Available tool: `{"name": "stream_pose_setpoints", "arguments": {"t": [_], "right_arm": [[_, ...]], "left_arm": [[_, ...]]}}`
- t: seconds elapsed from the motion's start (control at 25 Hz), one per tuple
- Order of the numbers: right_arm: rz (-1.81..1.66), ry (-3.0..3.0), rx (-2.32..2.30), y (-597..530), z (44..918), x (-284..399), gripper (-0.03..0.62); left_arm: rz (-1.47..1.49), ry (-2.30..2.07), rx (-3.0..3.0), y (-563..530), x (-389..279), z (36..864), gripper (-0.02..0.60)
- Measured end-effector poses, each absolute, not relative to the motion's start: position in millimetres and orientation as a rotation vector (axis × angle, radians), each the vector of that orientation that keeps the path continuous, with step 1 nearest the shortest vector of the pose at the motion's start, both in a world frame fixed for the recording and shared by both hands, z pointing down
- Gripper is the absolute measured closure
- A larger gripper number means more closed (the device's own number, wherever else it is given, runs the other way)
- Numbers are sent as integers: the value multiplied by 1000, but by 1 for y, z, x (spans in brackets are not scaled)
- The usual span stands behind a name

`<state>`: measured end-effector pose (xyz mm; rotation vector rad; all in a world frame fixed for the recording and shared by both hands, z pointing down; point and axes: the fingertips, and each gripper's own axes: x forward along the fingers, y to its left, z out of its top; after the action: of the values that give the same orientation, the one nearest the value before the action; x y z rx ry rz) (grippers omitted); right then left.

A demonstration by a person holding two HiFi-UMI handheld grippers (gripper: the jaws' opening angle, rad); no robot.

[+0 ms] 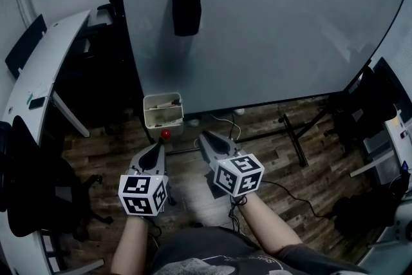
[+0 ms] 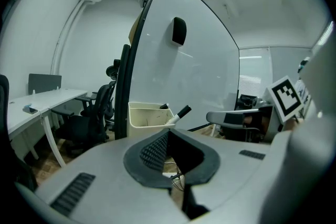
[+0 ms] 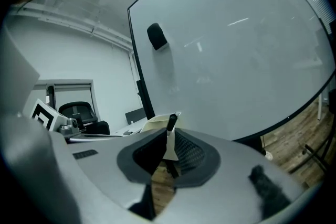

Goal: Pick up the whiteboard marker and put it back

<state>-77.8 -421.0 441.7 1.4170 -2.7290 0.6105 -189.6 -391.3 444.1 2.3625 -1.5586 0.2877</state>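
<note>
Head view gave us the white desk (image 1: 45,67) at 9 o'clock of the frame. Further right, at 6 o'clock, the left gripper (image 1: 158,150) pointed toward the whiteboard (image 1: 270,29). In the left gripper view we saw its jaws pressed together with nothing between them. At 12 o'clock from its tip, the cream box (image 1: 163,111) sat by the board's lower left corner. A small red ball (image 1: 165,134) lay just beside the box at its 6 o'clock. A black eraser (image 1: 186,9) clung to the board at 12 o'clock from the box, well apart from it. The right gripper (image 1: 206,140) lay at 3 o'clock of the left one, near it, with its tip at about 5 o'clock from the box. In the right gripper view we found its jaws pinching the whiteboard marker (image 3: 170,143). The marker stood upright between the pads, black cap at 12 o'clock, with the box behind it.
</note>
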Motion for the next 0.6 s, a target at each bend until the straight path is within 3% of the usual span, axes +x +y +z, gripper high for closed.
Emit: {"name": "stream_pose_setpoints", "arguments": {"t": [0.16,0.6], "right_arm": [[666,-2715,1446,-438,448,-80,494],[666,-2767,1338,-460,448,-99,453]], "left_arm": [[286,-1561,2360,-401,-192,446,568],[287,-1578,2336,-420,-198,452,568]]}}
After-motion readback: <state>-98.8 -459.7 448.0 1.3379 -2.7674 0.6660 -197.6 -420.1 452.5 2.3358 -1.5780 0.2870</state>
